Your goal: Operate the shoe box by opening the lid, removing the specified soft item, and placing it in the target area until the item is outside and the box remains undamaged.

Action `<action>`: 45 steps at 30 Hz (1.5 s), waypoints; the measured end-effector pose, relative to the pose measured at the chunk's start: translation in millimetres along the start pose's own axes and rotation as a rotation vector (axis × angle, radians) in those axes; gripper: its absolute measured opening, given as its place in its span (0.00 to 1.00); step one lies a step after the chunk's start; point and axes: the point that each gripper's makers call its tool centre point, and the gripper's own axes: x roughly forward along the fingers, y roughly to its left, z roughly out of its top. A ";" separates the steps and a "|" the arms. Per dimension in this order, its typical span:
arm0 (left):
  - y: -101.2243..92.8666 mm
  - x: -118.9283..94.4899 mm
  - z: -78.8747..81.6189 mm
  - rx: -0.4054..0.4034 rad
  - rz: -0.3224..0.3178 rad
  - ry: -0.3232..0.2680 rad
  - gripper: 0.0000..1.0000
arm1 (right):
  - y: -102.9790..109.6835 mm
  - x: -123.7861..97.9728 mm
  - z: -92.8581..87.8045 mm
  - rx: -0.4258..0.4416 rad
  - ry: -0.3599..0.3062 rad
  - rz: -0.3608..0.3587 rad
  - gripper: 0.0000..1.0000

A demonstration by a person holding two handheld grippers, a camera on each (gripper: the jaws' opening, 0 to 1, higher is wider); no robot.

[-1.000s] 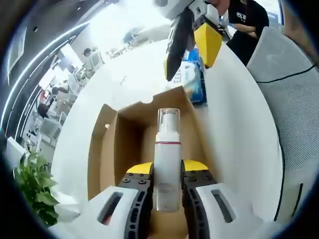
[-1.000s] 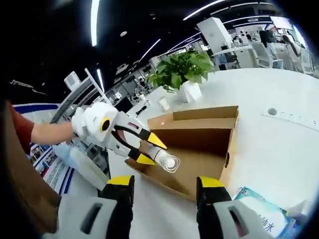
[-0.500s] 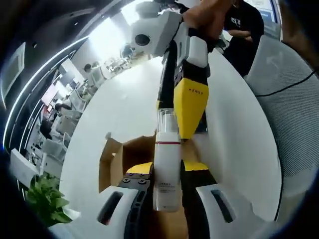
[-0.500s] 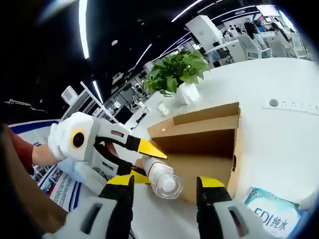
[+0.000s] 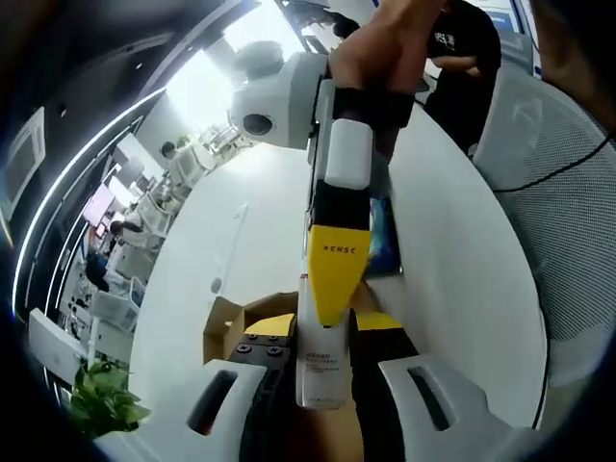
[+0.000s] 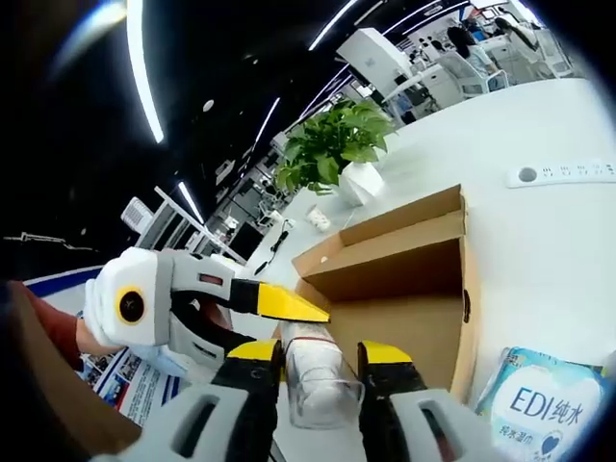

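Right gripper (image 6: 316,354) has closed in around bottle (image 6: 316,371), level.

Box (image 6: 404,289) sat open on table (image 6: 539,221), plant (image 6: 337,144) behind it, packet (image 6: 539,404) beside it at right. Bottle (image 6: 313,371) was between right gripper (image 6: 316,356) jaws, before box; left gripper (image 5: 322,327) clamped its other end.

Pretty bright overall, with blown-out glare off the windows (image 5: 207,82) in the left gripper view and streaky ceiling lights (image 6: 135,72) in the right one, edges bent hard by the fisheye, far background soft.
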 end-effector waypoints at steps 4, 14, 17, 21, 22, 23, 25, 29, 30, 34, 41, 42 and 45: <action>-0.9 0.6 0.9 0.001 -0.002 -0.002 0.20 | 5.8 -1.5 -1.1 0.028 0.002 0.019 0.22; -9.8 3.7 -3.1 -0.009 -0.017 0.006 0.20 | 12.0 -3.8 -9.2 0.103 0.016 0.023 0.21; -10.9 4.0 -2.5 -0.014 -0.020 0.007 0.21 | 11.4 -4.3 -10.8 0.120 0.020 0.022 0.21; -10.3 4.5 -1.1 -0.020 -0.016 0.004 0.21 | 9.1 -5.6 -10.0 0.170 0.009 0.018 0.21; -10.2 4.4 -0.6 -0.023 -0.016 0.003 0.21 | 8.8 -5.9 -9.9 0.182 0.008 0.021 0.21; -10.2 4.6 -0.2 -0.024 -0.016 0.003 0.21 | 7.8 -6.1 -9.3 0.186 0.003 0.022 0.21; -9.6 5.0 -0.2 -0.020 -0.013 0.007 0.22 | 9.4 -7.2 -6.7 0.209 -0.013 0.033 0.21; -11.9 6.5 0.0 -0.019 -0.022 0.011 0.24 | 10.9 -8.5 -5.5 0.216 -0.017 0.037 0.21; -12.6 6.6 0.1 -0.022 -0.025 0.011 0.24 | 10.0 -9.1 -5.8 0.216 -0.016 0.035 0.21; -13.9 6.8 1.3 -0.026 -0.027 0.009 0.26 | 8.3 -12.3 -8.2 0.233 -0.014 0.034 0.21; -21.9 8.7 2.3 -0.002 -0.058 0.021 0.21 | 11.3 -15.3 -20.0 0.232 0.033 0.040 0.21; -23.7 8.6 3.1 0.003 -0.062 0.019 0.20 | 11.9 -15.7 -21.5 0.223 0.039 0.043 0.21; -24.3 8.9 4.6 0.015 -0.063 0.018 0.20 | 11.3 -16.9 -22.7 0.204 0.040 0.037 0.21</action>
